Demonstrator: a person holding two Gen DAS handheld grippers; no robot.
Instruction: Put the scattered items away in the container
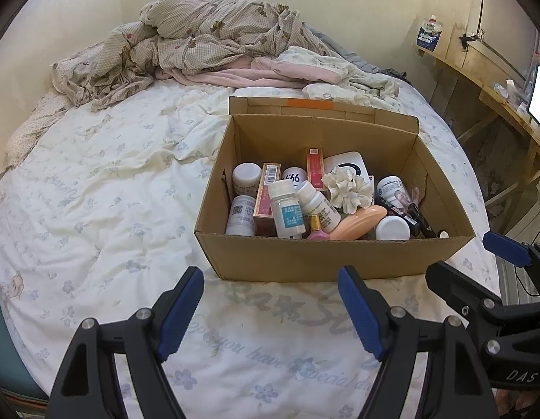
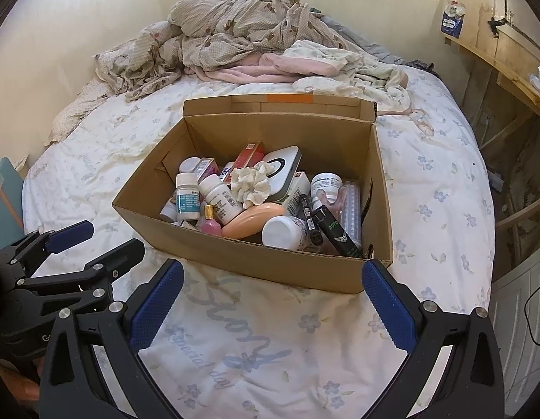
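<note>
Box (image 1: 334, 256) sits straight ahead of both grippers on the bed (image 1: 95, 209), long axis running across my view, flap folded back on the far side. Left gripper (image 1: 270, 310) spread, nothing between the pads; right gripper (image 2: 273, 305) likewise spread and empty. Right one looks slightly nearer the box's front wall. Corrugated card, stiff, matte. Inside: smooth white plastic bottles (image 1: 287, 209), a glossy peach oval, a crinkled cloth scrunchie (image 1: 348, 190). I see no loose items on the quilted sheet; tidying looks done.
</note>
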